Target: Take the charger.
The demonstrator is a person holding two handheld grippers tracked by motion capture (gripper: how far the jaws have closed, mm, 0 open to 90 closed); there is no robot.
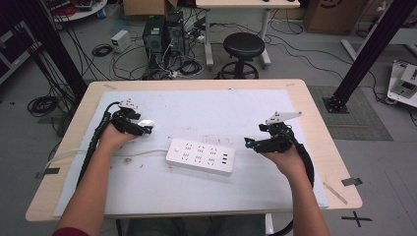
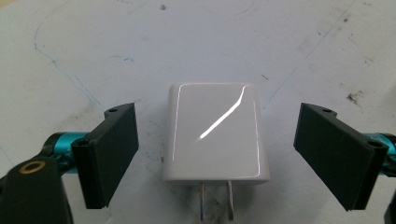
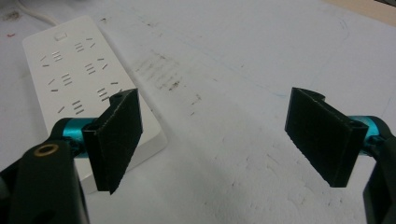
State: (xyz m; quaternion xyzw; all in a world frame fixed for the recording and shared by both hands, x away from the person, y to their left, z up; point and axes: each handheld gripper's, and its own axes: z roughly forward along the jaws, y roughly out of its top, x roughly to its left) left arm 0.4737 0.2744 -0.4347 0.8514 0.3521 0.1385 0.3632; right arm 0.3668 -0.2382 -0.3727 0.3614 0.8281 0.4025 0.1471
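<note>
White glossy plastic: one plug adapter [image 2: 215, 133], lying flat on the desk [image 1: 314, 113] at its left side, two metal prongs [image 2: 216, 200] pointing back toward your left gripper [image 2: 217, 154]. That gripper is released, jaws spread wide, with the adapter between them and touching neither.

Risk, item one: the shell is slick and rounded at the edges. Close the jaws off-centre or too high on it and you will likely squeeze it out sideways or spin it, leaving the prongs skewed for insertion.

Risk, item two: the prongs face you, away from the power strip [image 1: 200, 157]. Grasp without planning the turn and you may have to regrip in mid-air, where a drop is probable.

Power strip: white, lying at the middle of the desk, well apart from the adapter, its cord [image 1: 142, 154] running off to the left. It looks light and unanchored; pushing a plug in may slide it.

Right gripper [image 3: 219, 135]: released too, jaws wide, holding nothing, just beside the strip's near corner. Leave it idle and nothing braces the strip.
</note>
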